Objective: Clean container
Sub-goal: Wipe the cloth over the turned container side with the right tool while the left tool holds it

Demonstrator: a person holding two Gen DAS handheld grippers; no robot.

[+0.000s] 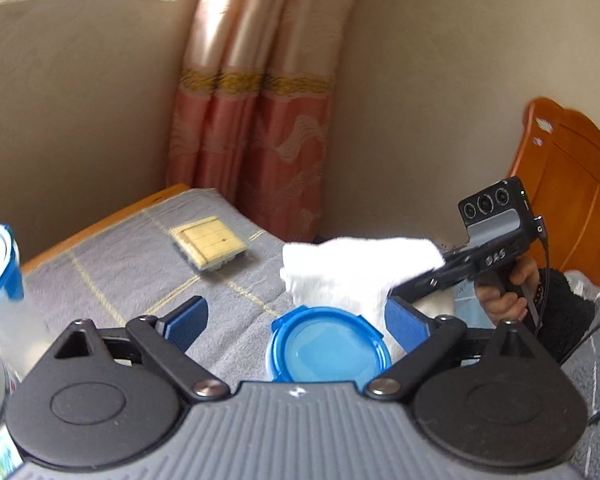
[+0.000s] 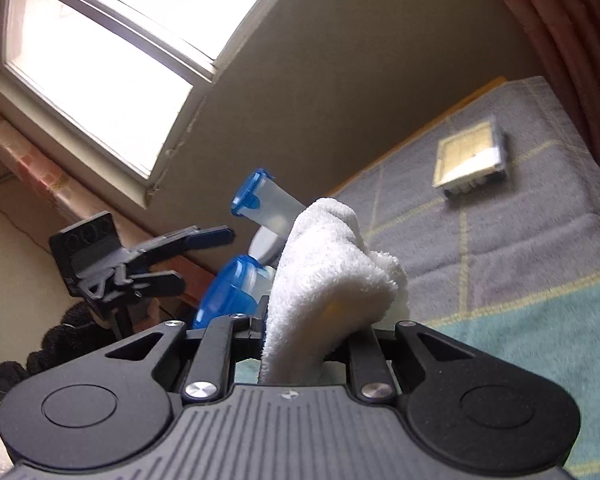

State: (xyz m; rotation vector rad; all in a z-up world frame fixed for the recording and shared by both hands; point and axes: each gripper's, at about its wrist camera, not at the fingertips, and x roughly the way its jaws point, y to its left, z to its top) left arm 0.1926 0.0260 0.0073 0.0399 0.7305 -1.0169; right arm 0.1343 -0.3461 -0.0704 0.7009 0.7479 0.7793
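Between clamped jaws, fluffy white towel point(image 2: 332, 280)

White letters reading "DAS" mark the black body of the right claw point(image 1: 416, 280), just behind its fingers; no other lettering in the room is legible.
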